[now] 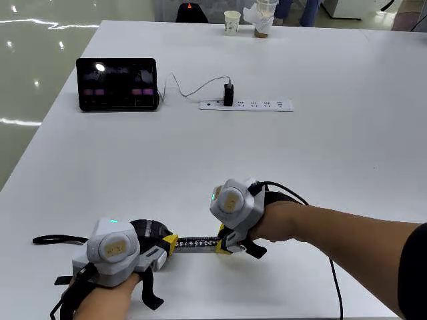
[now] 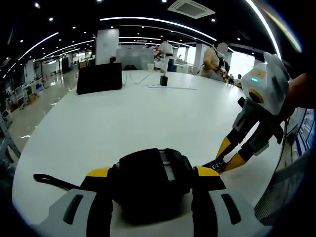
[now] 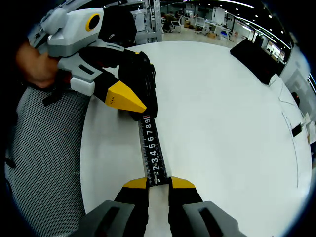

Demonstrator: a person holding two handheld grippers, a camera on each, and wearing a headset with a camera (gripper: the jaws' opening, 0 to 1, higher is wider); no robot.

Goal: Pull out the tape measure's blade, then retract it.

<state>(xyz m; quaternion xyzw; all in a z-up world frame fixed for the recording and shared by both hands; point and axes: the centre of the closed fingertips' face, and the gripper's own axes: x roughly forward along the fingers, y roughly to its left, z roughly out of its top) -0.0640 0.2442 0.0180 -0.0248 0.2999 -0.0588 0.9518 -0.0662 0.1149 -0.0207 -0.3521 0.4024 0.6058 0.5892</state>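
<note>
A black tape measure (image 1: 148, 233) lies on the white table near its front edge, and my left gripper (image 1: 162, 245) is shut on its case. In the left gripper view the case (image 2: 150, 180) sits squeezed between the yellow-tipped jaws. A short length of black blade (image 1: 197, 243) with white numbers runs right from the case. My right gripper (image 1: 222, 245) is shut on the blade's end. In the right gripper view the blade (image 3: 151, 148) leads from my right gripper (image 3: 158, 183) up to the case (image 3: 143, 84). The case's black strap (image 1: 57, 239) trails to the left.
A dark tablet (image 1: 117, 83) stands at the back left, cabled to a charger (image 1: 229, 93) in a white power strip (image 1: 247, 105). Paper cups (image 1: 232, 22) stand at the far edge. The table's left edge (image 1: 40, 130) runs diagonally. A person (image 2: 215, 61) stands beyond the table.
</note>
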